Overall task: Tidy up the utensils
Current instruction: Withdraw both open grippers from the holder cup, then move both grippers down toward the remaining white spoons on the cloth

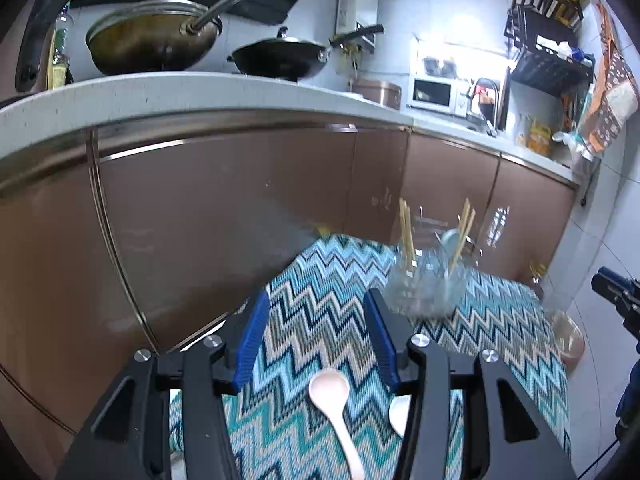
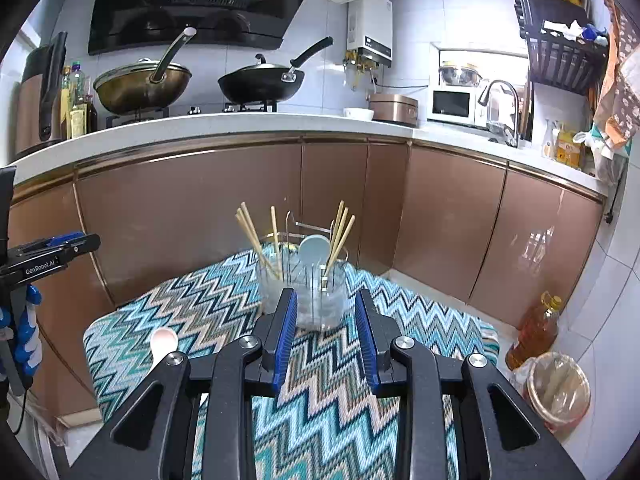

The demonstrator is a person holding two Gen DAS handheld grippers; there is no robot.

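Kitchen cabinets back a zigzag-clothed worktop (image 2: 192, 312). At its far side a clear holder (image 2: 304, 292) keeps chopsticks (image 2: 256, 240) upright. Left claw (image 1: 316, 336), spread apart and empty, hangs above the pink spoon (image 1: 332, 396), probably next; right claw (image 2: 326, 334) waits likewise, facing the holder.

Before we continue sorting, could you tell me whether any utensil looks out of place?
Yes: a pink spoon and a white spoon lie loose on the zigzag cloth, outside the clear holder with the chopsticks.

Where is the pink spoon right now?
The pink spoon lies on the zigzag cloth, just below the open left gripper in the left wrist view, with a white spoon at its right.
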